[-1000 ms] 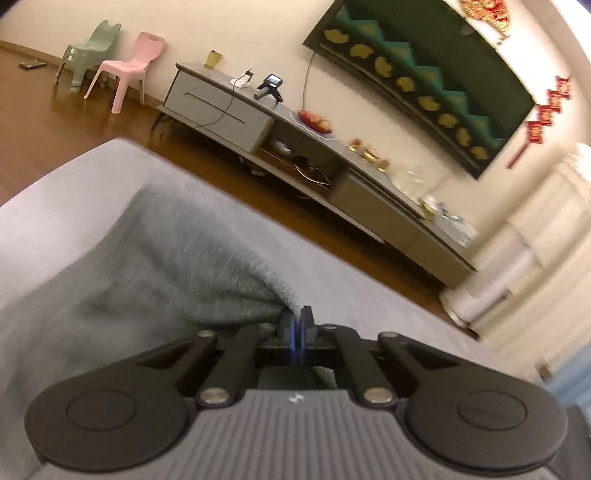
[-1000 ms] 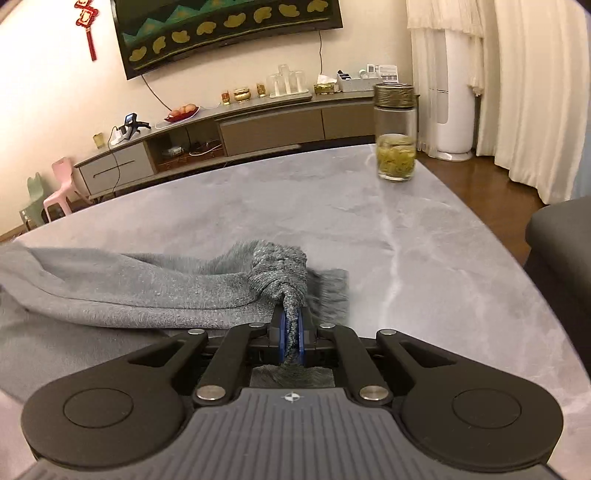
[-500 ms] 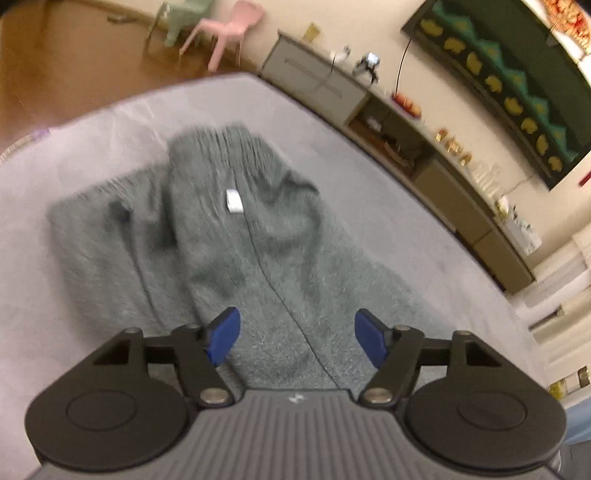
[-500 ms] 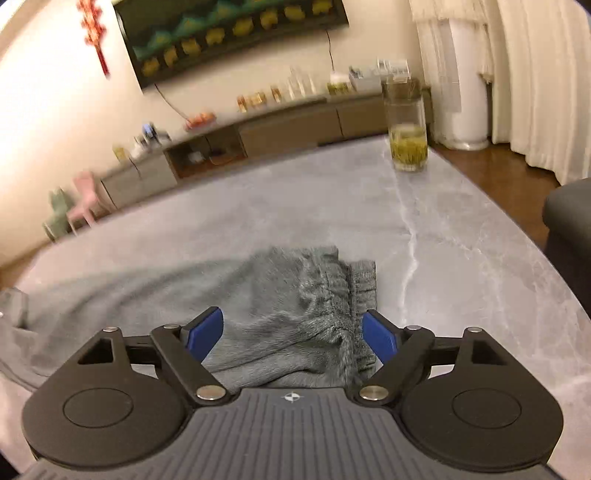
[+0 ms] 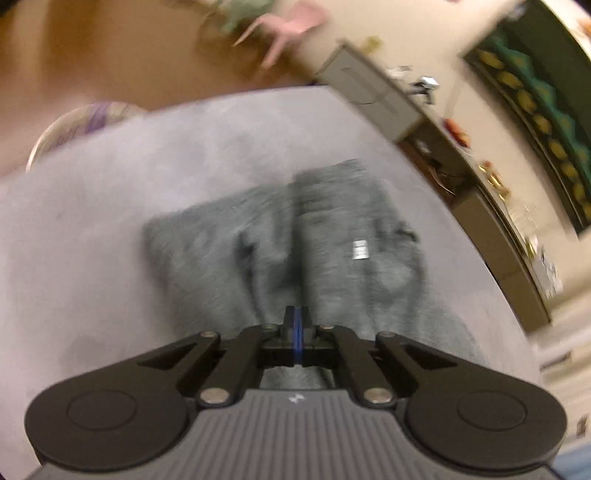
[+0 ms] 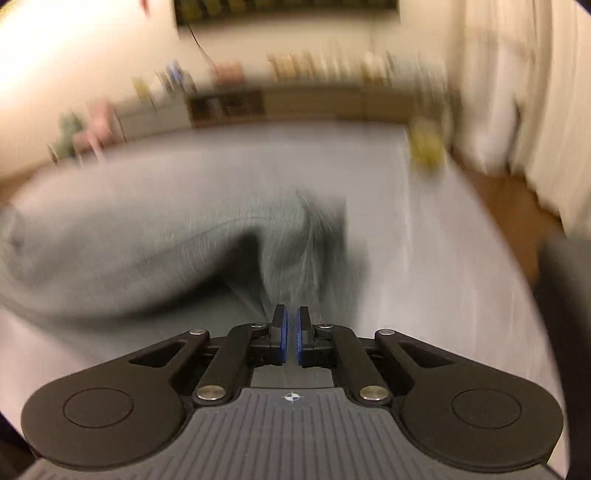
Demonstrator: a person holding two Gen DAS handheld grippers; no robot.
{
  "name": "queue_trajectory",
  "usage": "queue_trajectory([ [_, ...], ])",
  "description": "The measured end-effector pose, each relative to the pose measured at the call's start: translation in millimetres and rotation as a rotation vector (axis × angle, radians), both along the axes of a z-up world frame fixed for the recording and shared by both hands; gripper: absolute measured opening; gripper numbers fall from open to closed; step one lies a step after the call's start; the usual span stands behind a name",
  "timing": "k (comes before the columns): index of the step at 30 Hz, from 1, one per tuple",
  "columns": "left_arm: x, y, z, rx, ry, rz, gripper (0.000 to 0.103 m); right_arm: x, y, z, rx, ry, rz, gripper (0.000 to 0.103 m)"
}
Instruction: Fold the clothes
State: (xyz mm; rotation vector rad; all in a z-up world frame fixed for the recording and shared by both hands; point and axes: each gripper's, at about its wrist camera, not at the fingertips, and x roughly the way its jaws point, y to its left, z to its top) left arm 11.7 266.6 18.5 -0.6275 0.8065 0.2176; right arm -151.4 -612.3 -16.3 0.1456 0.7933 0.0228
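Observation:
Grey knit trousers [image 5: 332, 240] with a small white label [image 5: 360, 249] lie partly folded on the grey marble table [image 5: 92, 240]. My left gripper [image 5: 297, 317] is shut at their near edge, and the cloth's creases run up into its pads. In the right wrist view, which is badly blurred, the trousers [image 6: 147, 240] bunch up with a dark shadow under a raised fold. My right gripper [image 6: 291, 321] has its pads almost together, a thin grey strip between them, and a streak of cloth leads to its tip.
A glass jar [image 6: 426, 151] with yellow-green contents stands at the table's far right. A long TV cabinet [image 5: 480, 192] and small plastic chairs [image 5: 291, 26] are beyond the table. A dark sofa edge [image 6: 569, 295] lies to the right. A round patterned object [image 5: 74, 129] sits off the left edge.
One second ago both grippers held the cloth, and half a second ago both stood open above it. Now both have closed again on the trousers' near edge, and both are moving fast.

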Motion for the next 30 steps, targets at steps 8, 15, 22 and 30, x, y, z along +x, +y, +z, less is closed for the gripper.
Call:
queue_trajectory([
  [8,11,-43,9,0.036,-0.012,-0.081,0.045,-5,-30,2,0.498,-0.086,-0.195,0.074],
  [15,31,-68,-3,0.089,0.087,-0.157,0.051,31,-12,24,0.473,-0.144,-0.207,0.027],
  [22,25,-52,-10,0.07,0.104,-0.143,0.048,1,18,63,0.268,-0.277,-0.155,0.003],
  [30,18,-43,0,0.047,0.078,-0.059,0.051,-14,-10,-21,0.272,0.106,-0.158,0.03],
])
